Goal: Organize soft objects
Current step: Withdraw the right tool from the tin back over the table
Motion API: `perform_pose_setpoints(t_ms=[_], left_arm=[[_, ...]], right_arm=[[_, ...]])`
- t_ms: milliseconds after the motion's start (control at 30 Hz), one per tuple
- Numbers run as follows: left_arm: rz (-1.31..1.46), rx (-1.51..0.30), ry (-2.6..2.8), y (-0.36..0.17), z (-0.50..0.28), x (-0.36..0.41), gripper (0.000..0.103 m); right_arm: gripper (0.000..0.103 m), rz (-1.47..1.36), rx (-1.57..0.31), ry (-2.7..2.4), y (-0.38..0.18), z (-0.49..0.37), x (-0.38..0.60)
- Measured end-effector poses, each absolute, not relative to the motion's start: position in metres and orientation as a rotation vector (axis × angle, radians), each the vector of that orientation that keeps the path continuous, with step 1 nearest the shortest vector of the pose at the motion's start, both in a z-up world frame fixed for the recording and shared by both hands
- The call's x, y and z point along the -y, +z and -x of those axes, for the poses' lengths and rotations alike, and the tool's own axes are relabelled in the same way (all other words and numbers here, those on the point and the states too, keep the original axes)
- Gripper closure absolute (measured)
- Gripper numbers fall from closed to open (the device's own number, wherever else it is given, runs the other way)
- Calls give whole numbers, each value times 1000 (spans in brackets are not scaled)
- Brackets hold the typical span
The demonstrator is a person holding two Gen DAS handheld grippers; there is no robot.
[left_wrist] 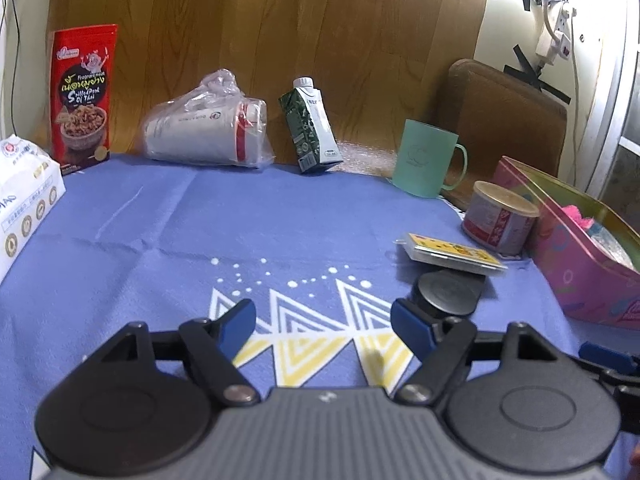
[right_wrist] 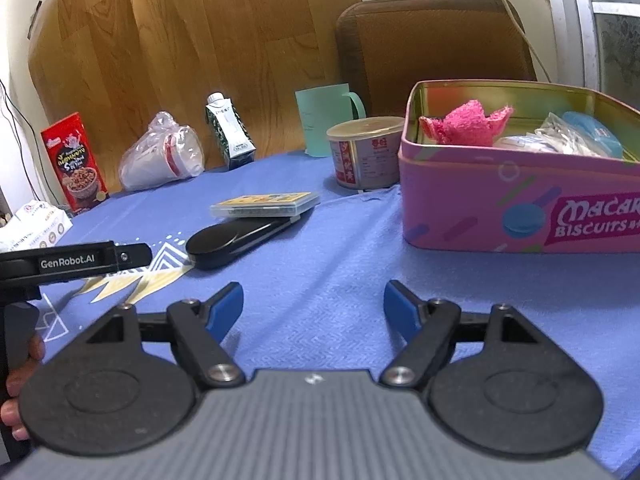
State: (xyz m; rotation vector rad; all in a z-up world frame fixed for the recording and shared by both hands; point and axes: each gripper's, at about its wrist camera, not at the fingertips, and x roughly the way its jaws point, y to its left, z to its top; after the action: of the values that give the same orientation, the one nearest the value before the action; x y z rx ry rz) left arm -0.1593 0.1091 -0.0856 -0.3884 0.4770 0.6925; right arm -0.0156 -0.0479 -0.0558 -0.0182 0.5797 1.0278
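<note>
Your left gripper (left_wrist: 323, 322) stands spread over the blue cloth (left_wrist: 168, 216), nothing between its fingers. Your right gripper (right_wrist: 313, 307) is likewise spread and empty, just before the pink tin (right_wrist: 500, 200). The pink cloth (right_wrist: 466, 124) lies inside that tin beside a clear bag (right_wrist: 560, 134) and a blue item (right_wrist: 592, 132). A black case (right_wrist: 236, 242) sits left of the tin, a card box (right_wrist: 266, 204) resting on its far end. Your hand (right_wrist: 18, 380) grips the left handle.
</note>
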Motion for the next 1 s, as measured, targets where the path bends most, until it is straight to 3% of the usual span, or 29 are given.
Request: perform_pose_setpoints(t_ms=[1000], left_arm=[[406,-487,730,-87,157,-107,24]], right_arm=[[20,-91,-620,1118,-57,-1,62]])
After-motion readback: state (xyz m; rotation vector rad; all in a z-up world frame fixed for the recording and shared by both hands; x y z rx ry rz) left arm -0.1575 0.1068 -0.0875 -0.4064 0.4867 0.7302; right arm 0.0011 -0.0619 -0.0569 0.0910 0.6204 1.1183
